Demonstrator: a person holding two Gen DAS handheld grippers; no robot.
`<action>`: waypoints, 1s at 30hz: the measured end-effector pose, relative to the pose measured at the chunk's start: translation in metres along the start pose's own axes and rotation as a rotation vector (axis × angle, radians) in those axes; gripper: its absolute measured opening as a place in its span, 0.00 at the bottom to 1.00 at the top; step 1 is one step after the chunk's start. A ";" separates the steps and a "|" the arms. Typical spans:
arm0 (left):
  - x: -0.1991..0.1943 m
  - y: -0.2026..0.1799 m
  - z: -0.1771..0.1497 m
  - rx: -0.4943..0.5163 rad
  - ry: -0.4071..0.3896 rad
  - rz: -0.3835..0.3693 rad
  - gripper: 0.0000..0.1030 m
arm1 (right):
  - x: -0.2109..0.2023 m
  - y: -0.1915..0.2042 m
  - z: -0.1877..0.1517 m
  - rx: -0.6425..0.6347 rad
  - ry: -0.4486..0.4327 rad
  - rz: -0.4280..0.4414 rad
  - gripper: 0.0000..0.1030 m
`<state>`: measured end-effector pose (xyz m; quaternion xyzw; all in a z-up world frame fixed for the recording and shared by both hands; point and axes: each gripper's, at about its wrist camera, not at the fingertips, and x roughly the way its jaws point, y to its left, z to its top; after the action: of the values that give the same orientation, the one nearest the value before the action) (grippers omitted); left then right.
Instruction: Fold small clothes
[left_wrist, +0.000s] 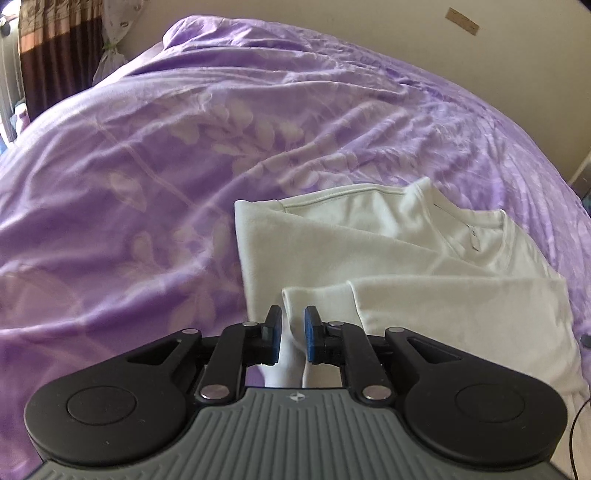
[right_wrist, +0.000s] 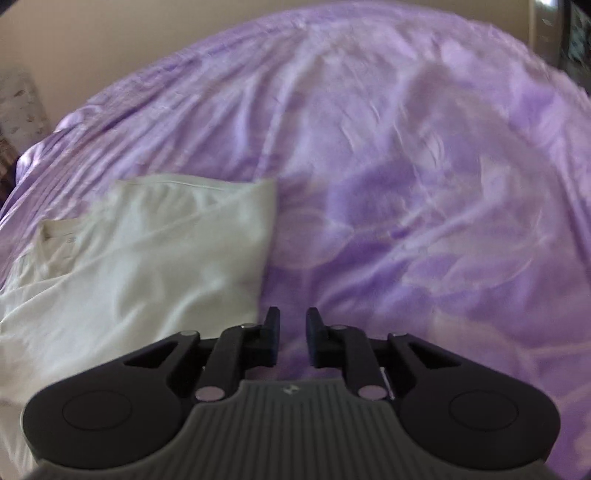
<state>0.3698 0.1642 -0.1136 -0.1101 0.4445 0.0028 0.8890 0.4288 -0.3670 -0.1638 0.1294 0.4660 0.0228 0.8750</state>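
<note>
Left hand-held gripper (left_wrist: 293, 334) low over the bed, its 2 blue-padded fingers (left_wrist: 312, 332) set a narrow gap apart with a strip of white fabric running between them; whether they pinch it, I cannot tell; right hand-held gripper (right_wrist: 293, 332) hovers released, nothing between its fingers, just beside the cloth's right edge; the white T-shirt (left_wrist: 388, 254) lies partly folded, soft knit, ribbed collar showing; beneath and beyond, a wrinkled purple leaf-print bedspread (left_wrist: 184, 166); farther off, a brown striped curtain (left_wrist: 55, 48).
</note>
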 end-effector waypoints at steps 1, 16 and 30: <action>-0.007 -0.001 -0.003 0.013 0.000 -0.001 0.13 | -0.009 0.004 -0.002 -0.023 -0.003 0.015 0.12; -0.003 -0.033 -0.052 0.119 0.097 0.057 0.13 | -0.022 0.025 -0.063 -0.235 0.112 0.001 0.17; -0.038 -0.050 -0.054 0.210 0.149 0.102 0.15 | -0.023 0.024 -0.063 -0.219 0.176 -0.022 0.19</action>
<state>0.3095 0.1079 -0.1049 0.0067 0.5122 -0.0067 0.8588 0.3662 -0.3343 -0.1722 0.0256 0.5372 0.0751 0.8397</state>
